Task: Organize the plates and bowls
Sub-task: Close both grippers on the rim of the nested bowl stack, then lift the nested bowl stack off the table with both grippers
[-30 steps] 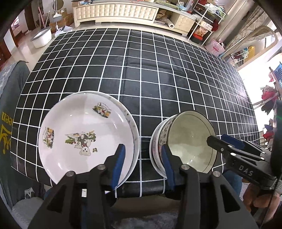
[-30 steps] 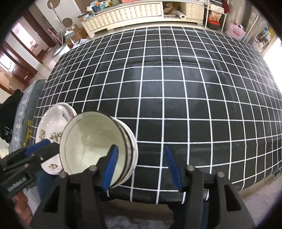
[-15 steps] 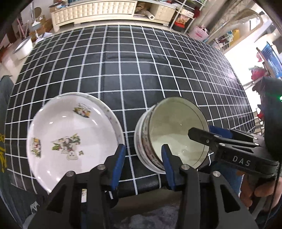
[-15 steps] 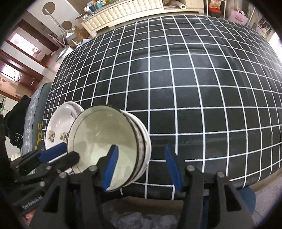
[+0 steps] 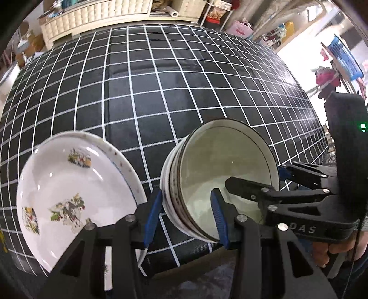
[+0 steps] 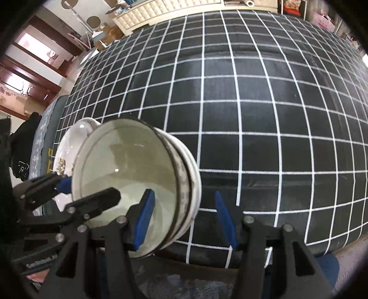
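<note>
A stack of bowls (image 5: 220,174) sits at the near edge of the black grid tablecloth (image 5: 161,80), with a stack of white picture plates (image 5: 69,195) to its left. My left gripper (image 5: 186,216) is open, its fingers astride the bowl stack's left wall. My right gripper (image 6: 184,218) is open and astride the stack's right wall (image 6: 184,179). In the left wrist view the right gripper (image 5: 283,177) reaches in from the right. The plates (image 6: 69,151) show behind the bowls in the right wrist view.
A cream sideboard (image 5: 99,13) and cluttered shelves (image 5: 230,16) stand beyond the table's far edge. A dark chair with cloth (image 6: 30,142) stands off the table's left side. The table's front edge runs just under both grippers.
Both grippers have moved in toward the bowl stack. The left one shifted right from between plate and bowls to straddle the stack's left wall, and the right one now straddles its right wall.
</note>
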The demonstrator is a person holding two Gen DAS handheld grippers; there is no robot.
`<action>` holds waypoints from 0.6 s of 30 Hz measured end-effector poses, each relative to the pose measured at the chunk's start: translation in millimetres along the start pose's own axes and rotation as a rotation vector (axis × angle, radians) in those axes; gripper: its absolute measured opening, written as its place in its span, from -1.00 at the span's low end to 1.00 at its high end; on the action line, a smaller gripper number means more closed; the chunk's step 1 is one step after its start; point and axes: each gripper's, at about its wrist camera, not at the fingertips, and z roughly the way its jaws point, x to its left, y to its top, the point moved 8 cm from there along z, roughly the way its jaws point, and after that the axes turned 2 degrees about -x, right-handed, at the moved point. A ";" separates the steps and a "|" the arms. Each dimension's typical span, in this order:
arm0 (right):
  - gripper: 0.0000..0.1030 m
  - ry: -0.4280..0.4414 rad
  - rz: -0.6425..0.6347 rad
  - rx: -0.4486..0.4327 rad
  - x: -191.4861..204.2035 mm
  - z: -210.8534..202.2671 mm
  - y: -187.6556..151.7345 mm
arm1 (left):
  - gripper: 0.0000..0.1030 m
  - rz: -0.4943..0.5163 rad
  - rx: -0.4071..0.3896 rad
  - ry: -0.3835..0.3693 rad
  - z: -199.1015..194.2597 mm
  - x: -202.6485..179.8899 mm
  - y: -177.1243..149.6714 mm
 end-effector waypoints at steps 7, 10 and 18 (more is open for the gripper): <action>-0.03 0.059 0.051 0.026 -1.3 0.5 -4.1 | -0.22 0.053 0.048 0.024 2.3 1.4 11.4; -0.04 0.094 0.102 0.070 -4.0 2.9 -6.9 | -0.22 0.061 0.085 0.033 4.7 0.3 20.8; -0.17 0.090 0.121 0.091 -15.2 -4.7 -11.3 | -0.23 -0.037 0.162 0.089 16.9 -7.7 25.9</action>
